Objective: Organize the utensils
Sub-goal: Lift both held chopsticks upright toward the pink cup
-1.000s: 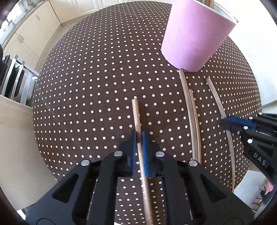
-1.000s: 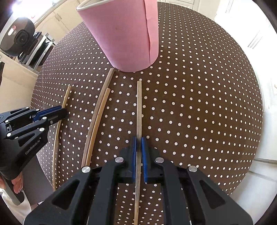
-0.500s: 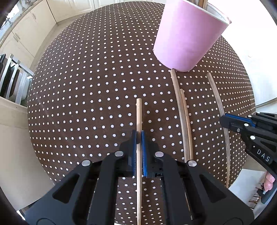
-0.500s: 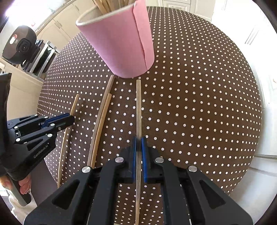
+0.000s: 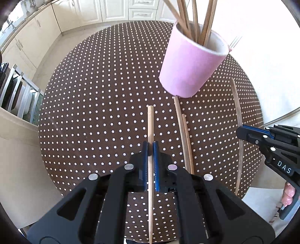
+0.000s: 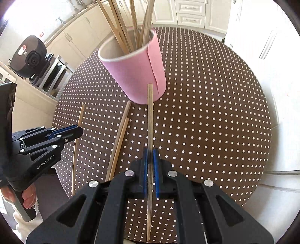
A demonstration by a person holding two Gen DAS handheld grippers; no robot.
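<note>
A pink cup [image 5: 189, 69] [image 6: 136, 73] with several wooden chopsticks standing in it sits on a round brown table with white dots [image 5: 93, 112] [image 6: 215, 122]. My left gripper [image 5: 150, 145] is shut on one chopstick [image 5: 150, 122], held above the table. My right gripper [image 6: 150, 152] is shut on another chopstick [image 6: 150, 112], whose tip reaches toward the cup's base. Two chopsticks [image 5: 184, 135] [image 6: 120, 138] lie side by side on the table between the grippers. Each gripper also shows in the other's view: the right gripper [image 5: 241, 131], the left gripper [image 6: 79, 131].
A metal rack [image 5: 15, 93] stands off the table's left side. A dark round camera device [image 6: 30, 56] sits on a counter beyond the rack. White kitchen cabinets [image 6: 189, 13] line the back. A person's hand [image 6: 28, 199] grips the left tool's handle.
Both grippers have risen with their chopsticks, lifting them off the table. The cup's rim and the chopsticks inside it have come into view.
</note>
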